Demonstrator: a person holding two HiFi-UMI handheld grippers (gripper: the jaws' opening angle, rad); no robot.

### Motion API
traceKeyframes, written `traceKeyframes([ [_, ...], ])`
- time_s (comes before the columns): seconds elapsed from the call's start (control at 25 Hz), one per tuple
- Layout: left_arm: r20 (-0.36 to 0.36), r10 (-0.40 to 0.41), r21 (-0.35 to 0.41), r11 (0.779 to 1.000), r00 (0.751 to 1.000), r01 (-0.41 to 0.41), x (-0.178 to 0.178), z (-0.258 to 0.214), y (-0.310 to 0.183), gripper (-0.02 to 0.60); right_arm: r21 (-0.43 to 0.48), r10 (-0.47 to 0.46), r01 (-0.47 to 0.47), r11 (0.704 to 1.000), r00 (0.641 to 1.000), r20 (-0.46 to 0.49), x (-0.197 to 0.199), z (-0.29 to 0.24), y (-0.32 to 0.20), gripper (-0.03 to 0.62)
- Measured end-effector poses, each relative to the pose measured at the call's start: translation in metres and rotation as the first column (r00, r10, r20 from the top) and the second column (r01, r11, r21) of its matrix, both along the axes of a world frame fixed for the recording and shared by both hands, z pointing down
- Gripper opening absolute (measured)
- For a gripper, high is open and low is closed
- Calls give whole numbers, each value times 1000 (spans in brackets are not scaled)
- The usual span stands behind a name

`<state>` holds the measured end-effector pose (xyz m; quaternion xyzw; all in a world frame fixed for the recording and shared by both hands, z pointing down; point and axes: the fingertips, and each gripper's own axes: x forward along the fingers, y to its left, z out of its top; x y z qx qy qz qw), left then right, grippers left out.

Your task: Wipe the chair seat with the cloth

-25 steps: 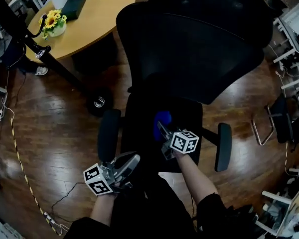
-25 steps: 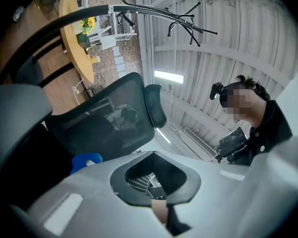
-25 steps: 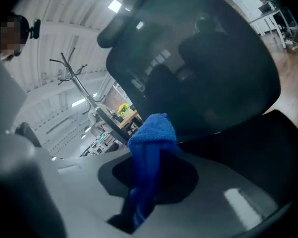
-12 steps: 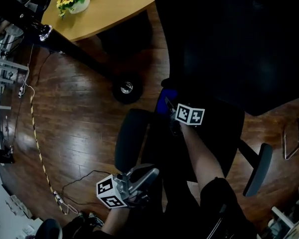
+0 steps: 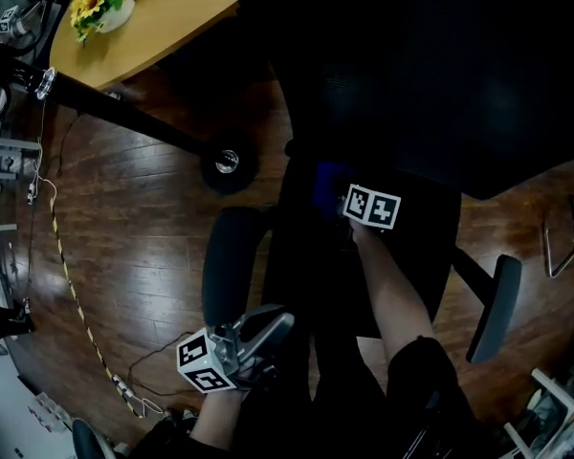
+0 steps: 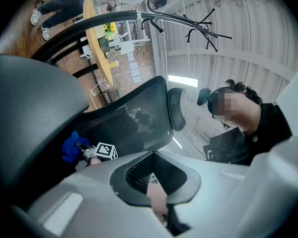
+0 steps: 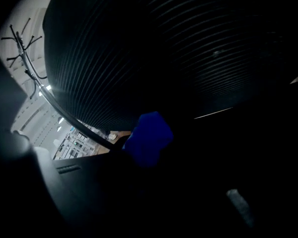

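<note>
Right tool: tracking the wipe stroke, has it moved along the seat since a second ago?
Yes. The right tool, holding the blue cloth, moved from level with the armrest toward the backrest.

Cloth (image 5: 331,182) sits on the seat (image 5: 416,228), back-left corner I think, just ahead of my right gripper (image 5: 340,202); left gripper (image 5: 273,325) is beside the armrest (image 5: 228,266).

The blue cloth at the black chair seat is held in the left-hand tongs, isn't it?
No. The blue cloth is held in the right tongs, not the left. The head view shows it at their tips over the black chair seat; the left tongs hold nothing.
</note>
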<state>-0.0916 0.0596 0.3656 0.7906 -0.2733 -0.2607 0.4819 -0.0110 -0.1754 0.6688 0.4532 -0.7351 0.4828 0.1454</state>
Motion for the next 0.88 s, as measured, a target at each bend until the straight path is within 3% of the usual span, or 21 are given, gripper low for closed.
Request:
traceKeyframes([
  [0.32, -1, 36, -8, 999, 999, -36, 10, 2, -10, -8, -24, 240, -242, 970, 969, -50, 153, 0, 9, 61],
  [0.52, 4, 48, -16, 999, 999, -47, 14, 9, -11, -7, -8, 298, -301, 953, 945, -136, 229, -10, 35, 61],
  [0.68, 12, 52, -18, 999, 999, -51, 21, 10, -9, -7, 0, 339, -345, 939, 924, -178, 272, -16, 51, 61],
  [0.88, 13, 56, -19, 998, 998, -55, 27, 10, -8, -8, 11, 329, -335, 942, 920, -214, 287, -18, 58, 61],
])
